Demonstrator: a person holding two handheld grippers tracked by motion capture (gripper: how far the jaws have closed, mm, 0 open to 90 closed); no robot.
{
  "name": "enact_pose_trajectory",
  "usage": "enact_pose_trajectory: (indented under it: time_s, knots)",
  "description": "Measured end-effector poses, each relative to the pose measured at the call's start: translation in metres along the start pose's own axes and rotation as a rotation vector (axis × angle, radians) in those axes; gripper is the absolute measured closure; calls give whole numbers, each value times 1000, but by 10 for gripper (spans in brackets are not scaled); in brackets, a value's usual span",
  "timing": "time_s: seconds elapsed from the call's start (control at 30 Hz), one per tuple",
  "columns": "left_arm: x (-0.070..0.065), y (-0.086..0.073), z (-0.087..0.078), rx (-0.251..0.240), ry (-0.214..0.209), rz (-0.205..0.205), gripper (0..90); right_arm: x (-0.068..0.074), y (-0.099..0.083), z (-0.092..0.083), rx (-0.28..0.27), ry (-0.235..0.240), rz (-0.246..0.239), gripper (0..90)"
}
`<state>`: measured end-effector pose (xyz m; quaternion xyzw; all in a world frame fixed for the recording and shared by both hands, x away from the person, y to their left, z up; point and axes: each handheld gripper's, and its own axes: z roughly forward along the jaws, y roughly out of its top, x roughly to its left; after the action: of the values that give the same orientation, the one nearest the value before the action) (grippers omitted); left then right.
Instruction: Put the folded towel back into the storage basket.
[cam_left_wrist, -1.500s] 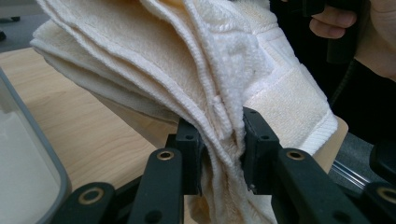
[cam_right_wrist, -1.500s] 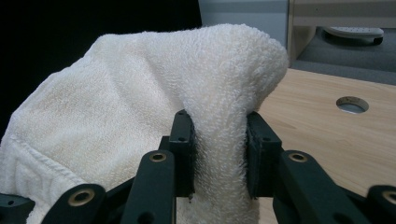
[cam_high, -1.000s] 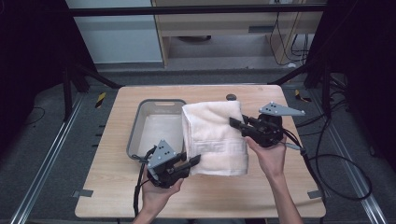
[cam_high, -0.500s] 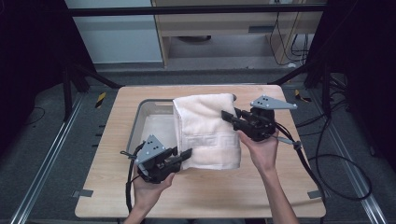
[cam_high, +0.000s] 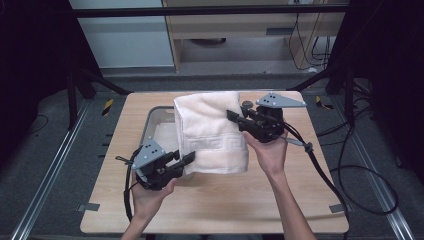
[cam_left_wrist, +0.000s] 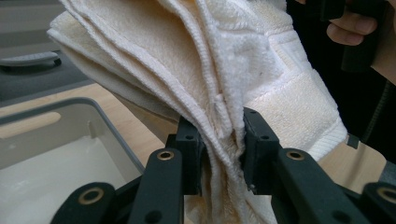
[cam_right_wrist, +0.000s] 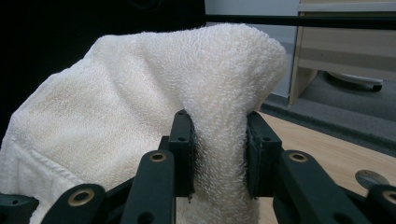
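Folded cream towel (cam_high: 212, 132) held off table, partly over grey tub (cam_high: 152, 120). Left gripper (cam_high: 187, 159) clamps near corner layers; right gripper (cam_high: 233, 116) pinches far fold. Step looks like carry to tub (my guess) — next: lower level, both jaws release together.

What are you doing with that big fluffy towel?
A person is holding a folded white towel with two sets of tongs. The left tongs pinch its near edge, and the right tongs pinch its far side. The towel is lifted partly over a grey bin on the wooden table, which seems to have another white cloth inside.
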<state>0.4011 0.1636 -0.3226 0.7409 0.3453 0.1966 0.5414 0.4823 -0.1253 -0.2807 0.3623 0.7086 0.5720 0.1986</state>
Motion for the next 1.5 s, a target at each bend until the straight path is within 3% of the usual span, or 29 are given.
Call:
enact_pose_trajectory:
  time_s: [0.43,1.13,1.5]
  knots:
    - [17,10,-19,-38,36,-23,707,17,24,19,-30,19,-24,684]
    - [50,9,-52,-55,123,-51,708,44,38,67,-36,72,-41,684]
    - [66,4,-59,-46,172,-66,708,52,38,96,-26,95,-35,683]
